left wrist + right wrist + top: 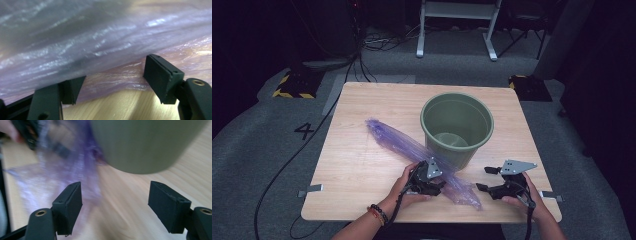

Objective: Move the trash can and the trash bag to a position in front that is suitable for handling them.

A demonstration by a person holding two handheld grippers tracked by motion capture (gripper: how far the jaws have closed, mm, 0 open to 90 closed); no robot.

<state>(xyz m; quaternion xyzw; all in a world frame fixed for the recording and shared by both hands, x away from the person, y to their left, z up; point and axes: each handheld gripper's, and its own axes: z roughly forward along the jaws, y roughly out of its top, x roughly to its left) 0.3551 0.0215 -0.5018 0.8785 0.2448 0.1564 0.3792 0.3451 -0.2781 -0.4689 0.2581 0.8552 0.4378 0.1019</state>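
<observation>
A long crumpled purple plastic bag (412,147) lies diagonally across the wooden table (362,165), ending near the front edge. My left gripper (438,186) is open and pressed against the bag near its front end; the left gripper view has the film (100,42) bulging just past the jaws, with part of it lying between them. A green plastic bucket (457,127) stands upright behind the bag. My right gripper (484,180) is open to the right of the bag's tip, with nothing between its fingers. In the right gripper view the bucket wall (145,145) and the blurred bag (62,172) lie ahead.
The bucket holds nothing that I can see. Metal brackets (310,190) stick out at the table's front corners. A black cable (307,145) runs over the grey floor on the left. A white frame (457,25) stands beyond the table.
</observation>
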